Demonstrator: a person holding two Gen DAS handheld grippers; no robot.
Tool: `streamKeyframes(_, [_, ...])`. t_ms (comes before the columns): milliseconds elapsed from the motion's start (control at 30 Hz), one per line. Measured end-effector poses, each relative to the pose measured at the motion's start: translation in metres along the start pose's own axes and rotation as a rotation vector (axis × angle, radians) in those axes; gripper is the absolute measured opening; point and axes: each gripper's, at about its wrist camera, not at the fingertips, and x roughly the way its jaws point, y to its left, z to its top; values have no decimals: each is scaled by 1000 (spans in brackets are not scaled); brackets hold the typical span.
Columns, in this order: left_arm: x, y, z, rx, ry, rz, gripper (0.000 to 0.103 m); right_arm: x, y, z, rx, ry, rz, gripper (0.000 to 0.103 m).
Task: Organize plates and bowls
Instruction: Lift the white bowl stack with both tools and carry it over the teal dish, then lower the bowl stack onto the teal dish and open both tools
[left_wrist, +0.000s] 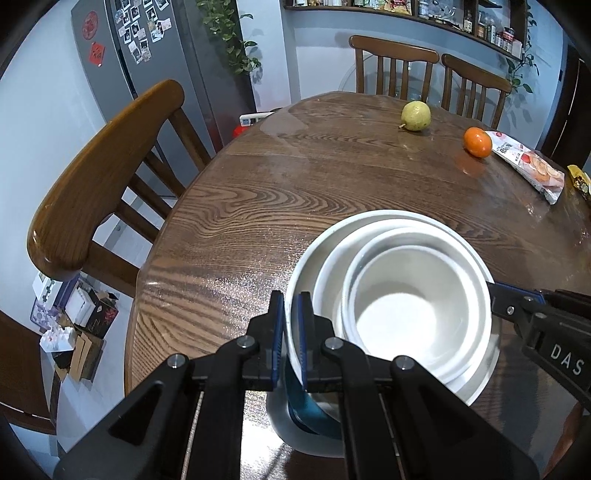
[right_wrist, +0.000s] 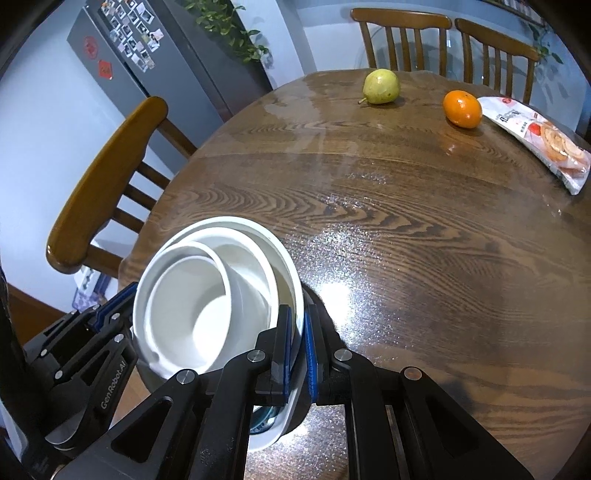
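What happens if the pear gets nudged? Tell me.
The pear lies on its side on the glossy table, so it would probably roll in a curve rather than slide. It looks firm, unlikely to squash.

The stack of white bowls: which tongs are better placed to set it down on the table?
Neither alone. The left tongs and the right tongs each clamp opposite rims of the outer bowl, so both should lower it together onto the table.

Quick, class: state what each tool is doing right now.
Left tool: closed on the white bowl stack's rim.
Right tool: closed on the opposite rim.
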Motion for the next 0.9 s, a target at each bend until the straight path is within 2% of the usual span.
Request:
streamKeyframes(200, [-1, 1, 0, 3, -7, 5, 10, -2, -1, -3, 6, -11, -24, 11])
streamKeyframes(433, [0, 10, 1, -28, -3, 17, 35, -4, 0, -3, 7, -16, -33, 11])
streamKeyframes(567, [1, 11, 1, -30, 0, 15, 39, -5, 0, -2, 8, -18, -34, 11])
streamKeyframes(733, [-1, 16, 2, -44, -5, 19, 55, -14, -3, 1, 14, -51, -40, 11])
streamKeyframes(900, [-5, 20, 2, -51, -20, 31, 62, -27, -4, 3, 7, -86, -32, 14])
